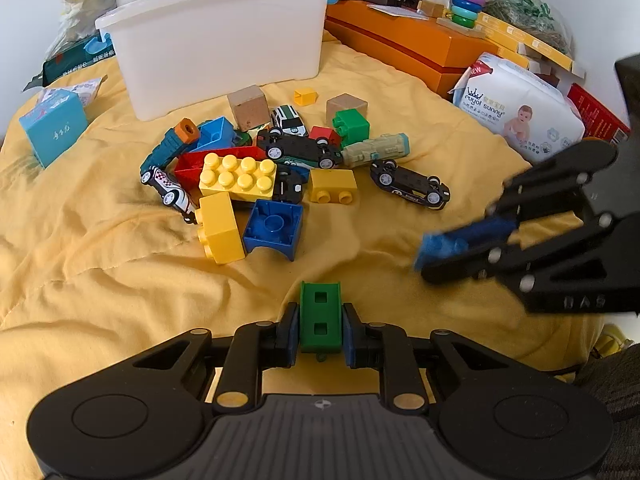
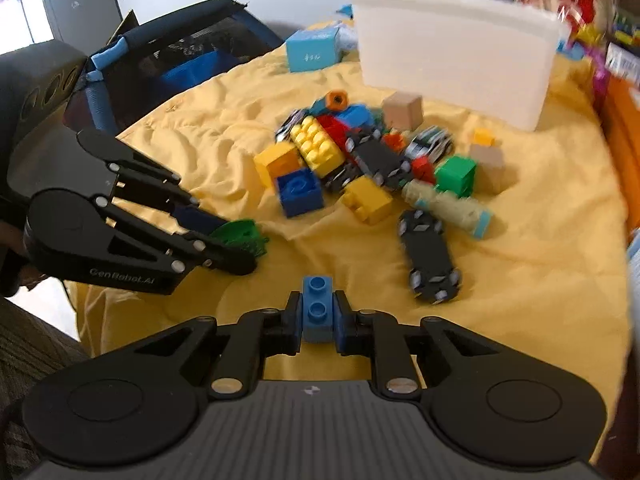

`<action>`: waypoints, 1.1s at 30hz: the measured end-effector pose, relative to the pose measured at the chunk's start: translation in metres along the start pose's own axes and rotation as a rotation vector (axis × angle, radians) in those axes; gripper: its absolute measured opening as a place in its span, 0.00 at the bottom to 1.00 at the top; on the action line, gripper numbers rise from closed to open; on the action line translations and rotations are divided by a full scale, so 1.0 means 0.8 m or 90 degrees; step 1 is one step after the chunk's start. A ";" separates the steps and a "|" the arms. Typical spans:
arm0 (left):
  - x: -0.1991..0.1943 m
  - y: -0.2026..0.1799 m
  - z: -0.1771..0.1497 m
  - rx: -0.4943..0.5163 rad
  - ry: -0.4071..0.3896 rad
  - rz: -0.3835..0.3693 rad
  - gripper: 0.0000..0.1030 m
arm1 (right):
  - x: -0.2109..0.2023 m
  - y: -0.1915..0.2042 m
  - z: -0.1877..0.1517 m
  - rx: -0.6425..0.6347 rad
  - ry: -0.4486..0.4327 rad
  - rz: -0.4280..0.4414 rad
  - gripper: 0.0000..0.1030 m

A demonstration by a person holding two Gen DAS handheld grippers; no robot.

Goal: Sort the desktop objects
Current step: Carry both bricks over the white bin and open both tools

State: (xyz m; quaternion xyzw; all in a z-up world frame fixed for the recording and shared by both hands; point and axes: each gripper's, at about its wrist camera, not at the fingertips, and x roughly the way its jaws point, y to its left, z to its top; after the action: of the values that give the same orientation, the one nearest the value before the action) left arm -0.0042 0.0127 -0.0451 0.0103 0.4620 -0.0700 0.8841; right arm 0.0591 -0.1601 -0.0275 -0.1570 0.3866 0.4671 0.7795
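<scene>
Yellow cloth (image 1: 100,240) carried loose toys; left tool (image 1: 320,326) clenched a green piece (image 1: 320,320), right tool (image 2: 317,312) a blue brick (image 2: 317,308), presumably bound for the white bin (image 1: 216,28).

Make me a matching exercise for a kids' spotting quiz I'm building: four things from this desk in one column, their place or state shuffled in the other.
Things
1. green toy piece
2. small blue brick
3. black toy car
4. white bin

Places or states
A. upside down on the yellow cloth, apart from the pile
B. clamped in the right gripper
C. standing behind the pile of toys
D. clamped in the left gripper

Pairs: 1-D, 2-B, 3-A, 4-C
</scene>
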 end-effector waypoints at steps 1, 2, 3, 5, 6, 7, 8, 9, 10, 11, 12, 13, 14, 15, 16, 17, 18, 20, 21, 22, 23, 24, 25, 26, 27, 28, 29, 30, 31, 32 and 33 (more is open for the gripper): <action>0.000 -0.001 -0.001 0.003 0.000 0.001 0.23 | -0.003 0.001 0.002 -0.010 -0.006 -0.011 0.17; 0.000 -0.001 -0.001 0.005 -0.001 0.002 0.23 | -0.004 0.001 0.003 -0.018 -0.010 -0.022 0.17; 0.000 -0.002 -0.002 0.005 -0.002 0.002 0.23 | -0.002 -0.002 0.003 -0.017 -0.008 -0.025 0.17; 0.000 -0.002 -0.003 0.007 -0.004 0.003 0.23 | 0.007 -0.006 -0.001 -0.003 0.008 -0.026 0.17; -0.001 -0.002 -0.003 0.006 -0.004 0.001 0.23 | 0.011 -0.007 -0.005 0.000 0.017 -0.027 0.17; -0.001 -0.001 -0.003 0.005 -0.004 -0.001 0.23 | 0.013 -0.007 -0.008 0.003 0.015 -0.027 0.17; -0.001 0.000 -0.003 0.004 -0.004 -0.002 0.23 | 0.012 -0.008 -0.011 0.010 0.009 -0.026 0.17; 0.000 0.000 -0.003 0.004 -0.003 -0.003 0.23 | 0.012 -0.009 -0.011 0.015 0.008 -0.025 0.17; -0.001 0.000 -0.003 0.005 -0.004 -0.002 0.23 | 0.012 -0.010 -0.010 0.016 0.009 -0.024 0.17; -0.001 0.000 -0.002 0.006 -0.004 -0.001 0.23 | 0.012 -0.009 -0.010 0.014 0.009 -0.025 0.17; -0.001 -0.001 -0.002 0.008 -0.004 -0.001 0.23 | 0.012 -0.008 -0.010 0.011 0.011 -0.026 0.17; -0.002 -0.001 -0.002 0.008 -0.006 -0.001 0.23 | 0.012 -0.008 -0.008 0.008 0.013 -0.028 0.17; -0.003 -0.001 -0.001 0.008 -0.008 -0.003 0.23 | 0.010 -0.006 -0.007 0.009 0.012 -0.028 0.17; -0.005 0.000 0.000 0.007 -0.010 -0.005 0.23 | 0.008 -0.006 -0.006 0.011 0.010 -0.028 0.17; -0.007 -0.001 0.002 0.004 -0.014 -0.008 0.23 | 0.007 -0.007 -0.005 0.012 0.009 -0.028 0.17; -0.011 -0.001 0.005 0.001 -0.021 -0.011 0.23 | 0.005 -0.006 -0.003 0.012 0.005 -0.032 0.17; -0.017 0.000 0.009 0.000 -0.032 -0.013 0.23 | 0.003 -0.006 0.000 0.012 -0.002 -0.034 0.17; -0.028 0.002 0.022 0.000 -0.057 -0.011 0.23 | -0.005 -0.008 0.008 0.012 -0.019 -0.038 0.17; -0.034 0.003 0.029 0.000 -0.070 -0.009 0.23 | -0.009 -0.009 0.014 0.010 -0.030 -0.044 0.17; -0.039 0.005 0.038 0.001 -0.085 -0.006 0.23 | -0.011 -0.010 0.019 0.008 -0.040 -0.048 0.17; -0.045 0.007 0.048 0.002 -0.099 -0.003 0.23 | -0.015 -0.012 0.027 0.004 -0.051 -0.053 0.17; -0.050 0.011 0.059 0.003 -0.116 0.001 0.23 | -0.018 -0.014 0.034 0.001 -0.061 -0.059 0.17; -0.055 0.015 0.071 0.003 -0.133 0.005 0.23 | -0.020 -0.016 0.042 -0.003 -0.073 -0.065 0.17; -0.059 0.020 0.083 0.004 -0.146 0.008 0.23 | -0.023 -0.019 0.053 -0.009 -0.087 -0.074 0.17; -0.062 0.025 0.096 0.007 -0.160 0.014 0.23 | -0.024 -0.021 0.062 -0.013 -0.097 -0.080 0.17; -0.065 0.030 0.110 0.011 -0.174 0.025 0.23 | -0.027 -0.026 0.076 -0.017 -0.113 -0.090 0.17; -0.067 0.036 0.124 0.015 -0.187 0.033 0.23 | -0.028 -0.031 0.087 -0.019 -0.126 -0.098 0.17; -0.070 0.044 0.141 0.018 -0.202 0.042 0.23 | -0.028 -0.035 0.098 -0.020 -0.135 -0.107 0.17; -0.072 0.049 0.156 0.018 -0.217 0.049 0.23 | -0.028 -0.040 0.112 -0.021 -0.148 -0.119 0.17; -0.075 0.056 0.171 0.020 -0.232 0.056 0.23 | -0.029 -0.047 0.129 -0.022 -0.165 -0.135 0.17; -0.078 0.063 0.187 0.021 -0.247 0.063 0.23 | -0.029 -0.052 0.142 -0.023 -0.178 -0.146 0.17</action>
State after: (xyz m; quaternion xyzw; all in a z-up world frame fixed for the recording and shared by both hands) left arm 0.0893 0.0571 0.0892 0.0338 0.2808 -0.0344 0.9586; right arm 0.1398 -0.1269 0.0591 -0.1473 0.2460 0.3993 0.8708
